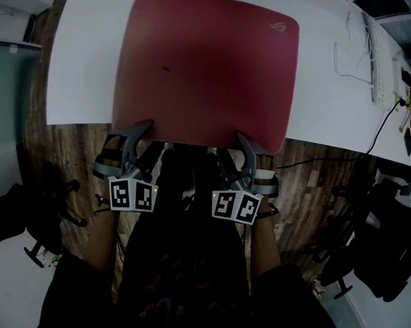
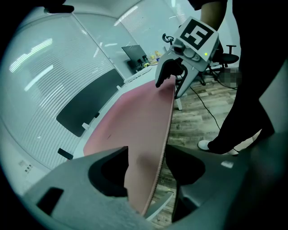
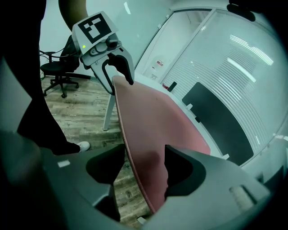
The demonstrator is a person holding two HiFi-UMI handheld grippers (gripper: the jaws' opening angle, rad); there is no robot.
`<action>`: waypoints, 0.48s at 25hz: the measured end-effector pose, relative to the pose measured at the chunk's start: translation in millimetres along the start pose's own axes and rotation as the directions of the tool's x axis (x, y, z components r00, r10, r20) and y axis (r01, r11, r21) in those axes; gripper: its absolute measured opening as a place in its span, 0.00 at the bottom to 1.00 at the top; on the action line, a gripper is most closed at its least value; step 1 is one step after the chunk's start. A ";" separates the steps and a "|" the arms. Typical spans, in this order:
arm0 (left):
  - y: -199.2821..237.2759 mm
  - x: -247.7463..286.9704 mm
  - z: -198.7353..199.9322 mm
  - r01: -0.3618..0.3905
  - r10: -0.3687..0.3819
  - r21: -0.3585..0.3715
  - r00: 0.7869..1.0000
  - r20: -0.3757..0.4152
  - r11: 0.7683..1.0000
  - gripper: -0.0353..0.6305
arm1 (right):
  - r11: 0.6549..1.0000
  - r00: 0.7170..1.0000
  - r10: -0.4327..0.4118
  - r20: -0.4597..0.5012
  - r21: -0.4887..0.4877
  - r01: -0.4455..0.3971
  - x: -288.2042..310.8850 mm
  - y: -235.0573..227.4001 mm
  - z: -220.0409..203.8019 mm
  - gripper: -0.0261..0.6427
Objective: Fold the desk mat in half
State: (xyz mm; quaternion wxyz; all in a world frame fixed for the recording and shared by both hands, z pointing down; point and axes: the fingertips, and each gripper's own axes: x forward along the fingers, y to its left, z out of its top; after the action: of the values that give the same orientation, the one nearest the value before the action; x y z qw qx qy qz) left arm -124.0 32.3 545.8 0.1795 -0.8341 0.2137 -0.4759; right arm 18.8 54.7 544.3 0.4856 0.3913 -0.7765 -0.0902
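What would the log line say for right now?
stage: pre-grasp | left claw: open astride desk mat edge | right claw: same | mat: unfolded on table

I'm seeing wood-plank floor (image 1: 77, 151) under the white table's (image 1: 87, 63) near edge, black office chairs (image 3: 56, 72) beyond, and striped glass partitions (image 2: 49, 90) catching ceiling-light reflections (image 2: 40, 47).

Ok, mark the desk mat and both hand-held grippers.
desk mat (image 1: 202, 72): head view, middle of red top.
left hand-held gripper (image 2: 146, 152): left gripper view, midway between its fingertips.
right hand-held gripper (image 3: 145, 150): right gripper view, midway between its fingertips.
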 end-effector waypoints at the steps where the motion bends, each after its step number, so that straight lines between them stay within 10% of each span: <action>1: 0.5 -1.0 0.6 0.000 0.000 -0.005 1.000 0.003 1.000 0.43 | 1.000 1.000 0.004 0.000 0.002 -0.004 -0.2 -0.3 0.5 0.45; 12: -3.3 -10.6 10.8 0.038 -0.039 0.028 0.999 0.025 0.999 0.22 | 0.998 0.998 0.048 0.042 -0.028 -0.047 -13.4 3.1 11.3 0.25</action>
State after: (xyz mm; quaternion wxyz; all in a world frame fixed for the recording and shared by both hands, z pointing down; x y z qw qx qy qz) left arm -118.8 41.6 534.7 0.1846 -0.8414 0.1887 -0.4715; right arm 10.8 63.4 531.0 0.4761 0.3640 -0.7946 -0.0974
